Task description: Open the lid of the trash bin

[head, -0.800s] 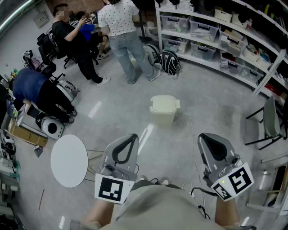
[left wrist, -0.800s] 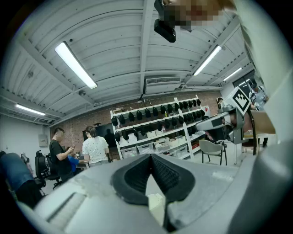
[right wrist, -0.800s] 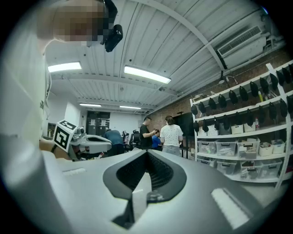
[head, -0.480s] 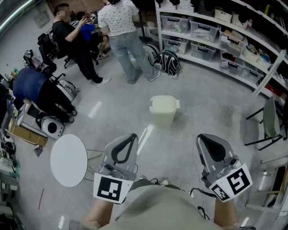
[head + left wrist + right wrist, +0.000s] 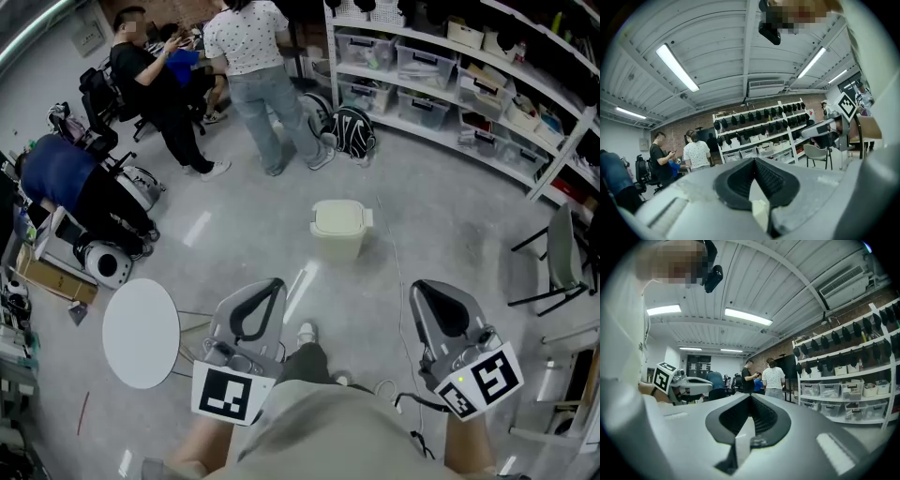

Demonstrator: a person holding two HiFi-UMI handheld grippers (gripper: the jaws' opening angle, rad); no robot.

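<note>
A small cream trash bin (image 5: 339,229) stands on the grey floor ahead of me in the head view, its lid (image 5: 341,216) down. My left gripper (image 5: 277,283) and right gripper (image 5: 422,285) are held close to my body, well short of the bin and pointing toward it. Both are shut with nothing between the jaws. In the left gripper view the left gripper (image 5: 754,160) points up at the ceiling and shelves, and in the right gripper view the right gripper (image 5: 750,397) does the same. The bin is not in either gripper view.
A round white table (image 5: 141,332) stands to my left. Three people (image 5: 255,66) are at the back left by chairs and gear. Shelves with storage boxes (image 5: 441,84) line the back right. A grey chair (image 5: 560,253) is at right, and a cable (image 5: 398,272) runs across the floor.
My leg and white shoe have come forward between the two grippers. The grippers stay shut and hardly move. The person in blue at left has shifted a little.
</note>
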